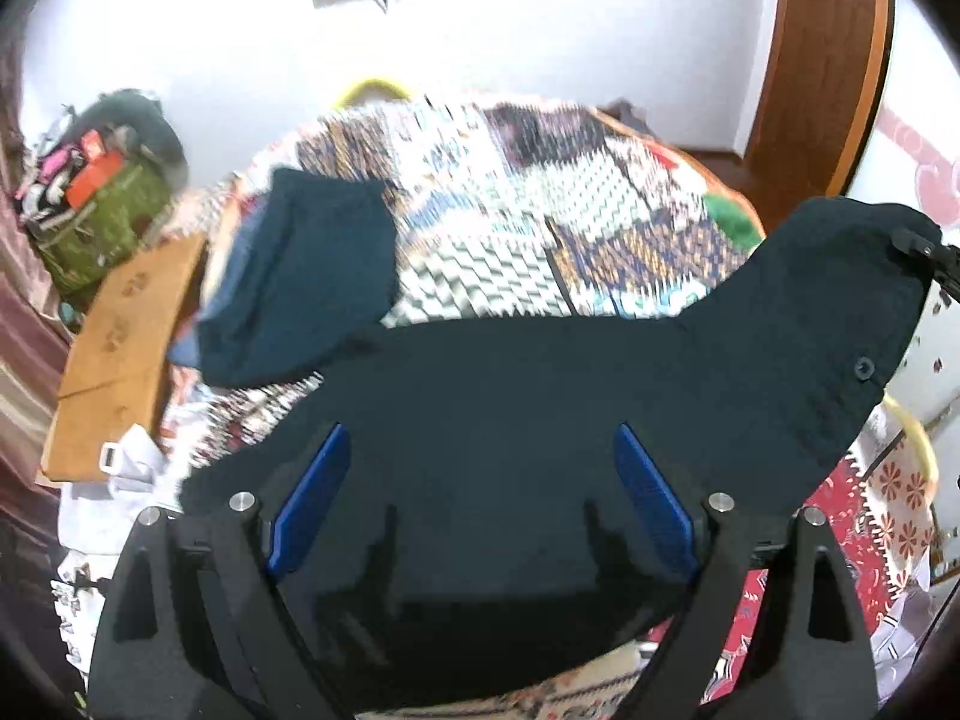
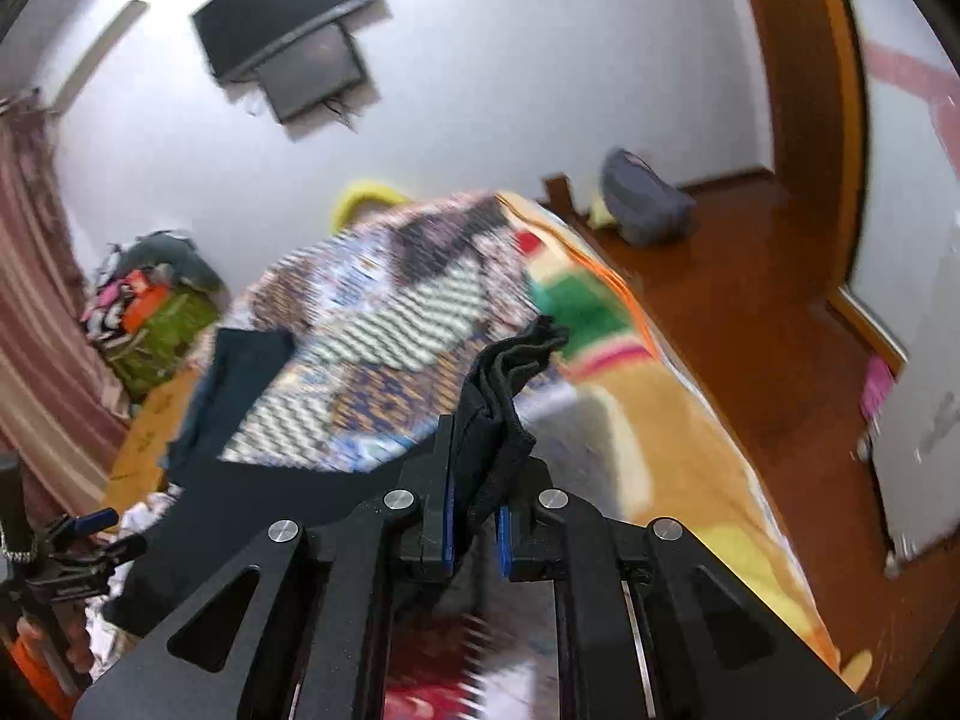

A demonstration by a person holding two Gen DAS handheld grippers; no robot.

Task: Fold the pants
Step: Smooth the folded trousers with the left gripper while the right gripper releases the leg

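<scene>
A: Left wrist view first: the pants (image 1: 540, 408) lie spread dark across the bed (image 1: 492, 222), over the patchwork quilt, with one corner pulled up at the far right. Where is the left gripper (image 1: 480, 498)?

B: Hanging over the cloth with its blue pads (image 1: 312, 498) standing wide. Nothing is pinched between them as far as I can see; the fabric lies beneath, not in the grip.

A: And the right gripper (image 2: 477, 516)?

B: Right wrist view shows it clenched on a bunched edge of the pants, the black fabric gathered up between the pads and sticking out past the tips. That is the raised corner the other camera catches.

A: So only one side is held. How should this fold go?

B: My guess: the left should take the matching edge before anything is carried over, or the cloth will trail and skew. Then both hands lift level, keep the edge taut between them, and lay it down square on the far half.

A: Risk?

B: The right grip holds a wad, not a flat hem; it could leave a crease.
</scene>
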